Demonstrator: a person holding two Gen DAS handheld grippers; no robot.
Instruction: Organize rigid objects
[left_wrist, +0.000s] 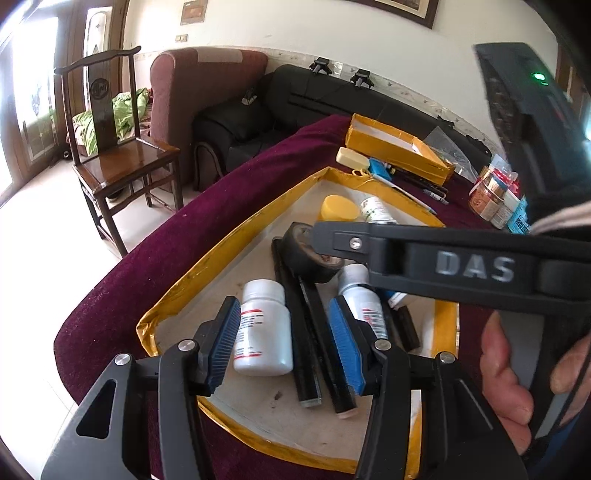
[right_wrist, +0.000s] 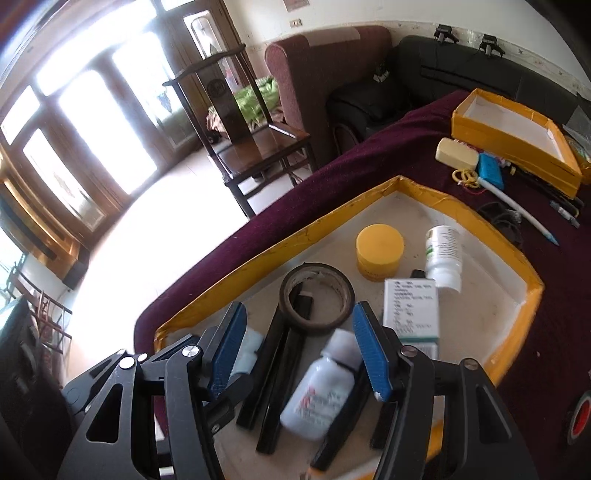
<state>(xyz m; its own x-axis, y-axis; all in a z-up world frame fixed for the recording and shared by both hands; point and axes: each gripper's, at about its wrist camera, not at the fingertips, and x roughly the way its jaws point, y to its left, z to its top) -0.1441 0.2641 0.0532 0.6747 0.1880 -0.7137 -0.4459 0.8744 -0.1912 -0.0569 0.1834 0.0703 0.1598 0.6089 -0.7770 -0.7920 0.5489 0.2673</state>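
Note:
A wide yellow-rimmed tray (left_wrist: 207, 266) (right_wrist: 258, 258) lies on the maroon cloth. It holds a white pill bottle (left_wrist: 264, 328), a second white bottle (left_wrist: 364, 302) (right_wrist: 317, 395), long black bars (left_wrist: 306, 332) (right_wrist: 273, 369), a black tape roll (left_wrist: 314, 258) (right_wrist: 317, 299), a yellow jar (left_wrist: 338, 208) (right_wrist: 379, 251), a green-labelled bottle (right_wrist: 443, 254) and a white carton (right_wrist: 410, 306). My left gripper (left_wrist: 284, 339) is open; the pill bottle lies between its blue pads, with a gap on the right side. My right gripper (right_wrist: 299, 350) (left_wrist: 321, 236) hangs open above the second bottle and grips nothing.
A smaller yellow box (left_wrist: 399, 147) (right_wrist: 517, 147) stands at the back, with a soap bar (right_wrist: 456, 153), a blue case (right_wrist: 489, 173) and pens (right_wrist: 517, 206) beside it. Copper-lidded jars (left_wrist: 487, 195) sit at the right. A wooden chair (left_wrist: 122, 155) and sofas stand beyond the table's left edge.

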